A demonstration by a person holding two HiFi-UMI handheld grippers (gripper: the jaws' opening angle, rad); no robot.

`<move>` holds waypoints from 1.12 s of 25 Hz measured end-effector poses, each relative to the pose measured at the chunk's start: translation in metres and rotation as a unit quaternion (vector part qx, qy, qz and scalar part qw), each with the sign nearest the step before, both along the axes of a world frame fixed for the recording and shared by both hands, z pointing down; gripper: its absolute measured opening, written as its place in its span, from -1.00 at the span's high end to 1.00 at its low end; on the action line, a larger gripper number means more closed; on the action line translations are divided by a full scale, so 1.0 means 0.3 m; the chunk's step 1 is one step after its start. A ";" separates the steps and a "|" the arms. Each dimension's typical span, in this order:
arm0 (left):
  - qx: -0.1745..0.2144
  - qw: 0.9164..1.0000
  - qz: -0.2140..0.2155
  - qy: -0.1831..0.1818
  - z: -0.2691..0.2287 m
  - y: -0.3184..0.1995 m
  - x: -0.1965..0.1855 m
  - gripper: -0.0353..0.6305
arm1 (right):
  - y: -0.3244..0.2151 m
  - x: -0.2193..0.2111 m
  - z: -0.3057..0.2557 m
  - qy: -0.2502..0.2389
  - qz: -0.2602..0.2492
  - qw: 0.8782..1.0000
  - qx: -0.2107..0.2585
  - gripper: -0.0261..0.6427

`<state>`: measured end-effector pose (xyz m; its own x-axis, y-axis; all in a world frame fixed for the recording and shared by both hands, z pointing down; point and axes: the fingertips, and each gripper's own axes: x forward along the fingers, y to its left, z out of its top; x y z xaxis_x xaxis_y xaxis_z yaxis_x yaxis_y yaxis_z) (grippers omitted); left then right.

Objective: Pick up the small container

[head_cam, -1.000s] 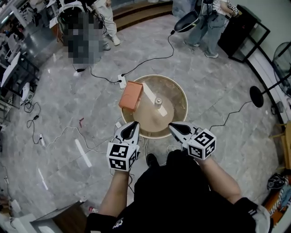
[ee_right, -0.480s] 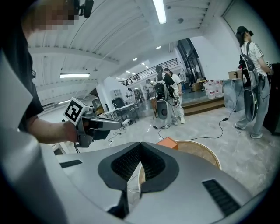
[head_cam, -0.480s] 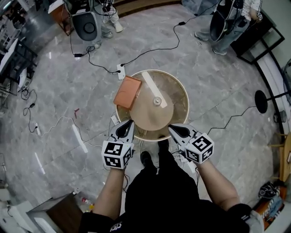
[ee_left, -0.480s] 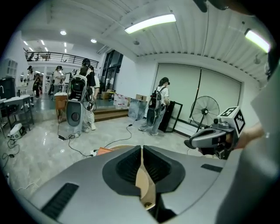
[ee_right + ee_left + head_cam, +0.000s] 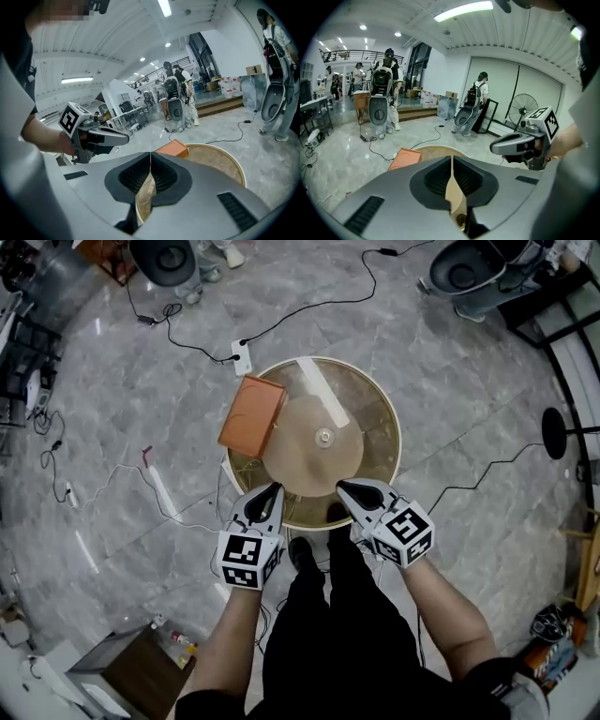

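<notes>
The small container (image 5: 324, 437) is a little pale cylinder standing at the middle of a round wooden table (image 5: 375, 409). An orange box (image 5: 251, 415) lies on the table's left edge. My left gripper (image 5: 272, 491) and right gripper (image 5: 343, 487) both hover at the table's near rim, apart from the container, each shut with nothing between its jaws. In the left gripper view the left gripper (image 5: 452, 158) points at the orange box (image 5: 405, 158), and the right gripper (image 5: 494, 147) shows beside it. In the right gripper view the right gripper (image 5: 150, 153) hides the container.
Cables and a power strip (image 5: 242, 356) lie on the marble floor behind the table. A black stand base (image 5: 555, 433) sits at the right, a brown cabinet (image 5: 131, 671) at the lower left. People with backpack rigs (image 5: 382, 93) stand far off. My feet are under the table's near edge.
The head view has tilted and moved forward, so the table sits lower and larger in the frame. Both grippers have stayed shut and now reach the table's near rim.
</notes>
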<state>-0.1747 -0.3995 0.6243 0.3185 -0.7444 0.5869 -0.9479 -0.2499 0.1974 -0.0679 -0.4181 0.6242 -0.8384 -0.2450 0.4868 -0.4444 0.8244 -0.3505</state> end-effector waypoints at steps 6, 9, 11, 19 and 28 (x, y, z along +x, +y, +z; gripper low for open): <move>-0.018 1.000 0.001 0.023 0.227 -0.090 0.018 0.80 | -0.095 -0.060 0.240 0.016 -0.002 1.000 -0.008 0.62; -0.023 0.999 -0.004 0.035 0.321 -0.132 0.035 0.80 | -0.146 -0.048 0.349 0.024 -0.004 1.000 -0.008 0.52; -0.026 0.999 -0.012 0.043 0.384 -0.159 0.035 0.80 | -0.179 -0.035 0.427 0.032 -0.009 0.999 -0.005 0.48; -0.018 0.999 -0.013 0.026 0.649 -0.225 0.014 0.80 | -0.249 -0.009 0.755 0.077 -0.022 0.997 -0.006 -0.07; 0.020 1.000 0.004 0.021 0.770 -0.260 0.019 0.80 | -0.338 -0.095 0.945 0.086 -0.039 0.995 0.024 -0.44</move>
